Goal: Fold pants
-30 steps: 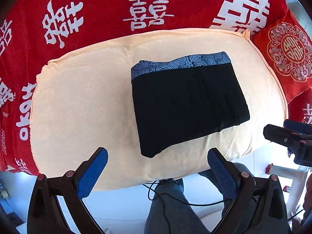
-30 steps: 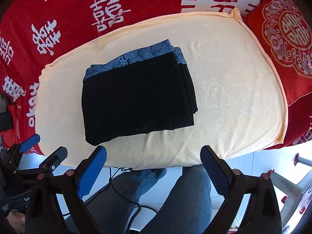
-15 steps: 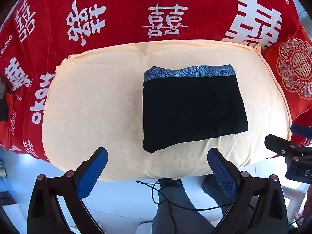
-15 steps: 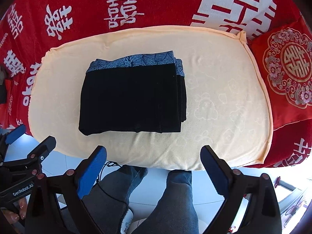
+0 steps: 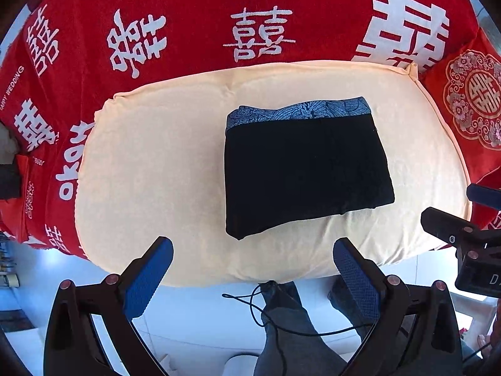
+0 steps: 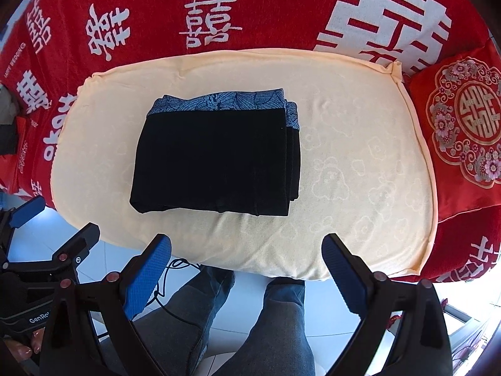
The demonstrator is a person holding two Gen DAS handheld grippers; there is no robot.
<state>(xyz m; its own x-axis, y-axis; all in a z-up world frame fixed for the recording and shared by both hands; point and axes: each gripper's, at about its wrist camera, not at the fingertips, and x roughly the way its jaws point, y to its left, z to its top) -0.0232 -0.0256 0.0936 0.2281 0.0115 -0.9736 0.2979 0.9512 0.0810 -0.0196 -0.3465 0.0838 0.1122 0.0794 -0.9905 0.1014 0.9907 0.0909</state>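
The black pants point(image 5: 305, 169) lie folded into a compact rectangle on the cream cushion point(image 5: 156, 172), with a blue patterned waistband along the far edge. They also show in the right wrist view point(image 6: 216, 159). My left gripper point(image 5: 253, 269) is open and empty, held back over the cushion's near edge, apart from the pants. My right gripper point(image 6: 247, 266) is open and empty, also behind the near edge. Each gripper shows at the side of the other's view.
The cream cushion point(image 6: 360, 163) rests on a red cover with white characters point(image 5: 256, 34). A red embroidered pillow point(image 6: 469, 125) sits at the right. The person's legs in jeans point(image 6: 275, 319) and a black cable are below, over a white tiled floor.
Both grippers have drawn back and up from the cushion, so the pants look smaller and farther. The folded pants have not moved. Both grippers stay open.
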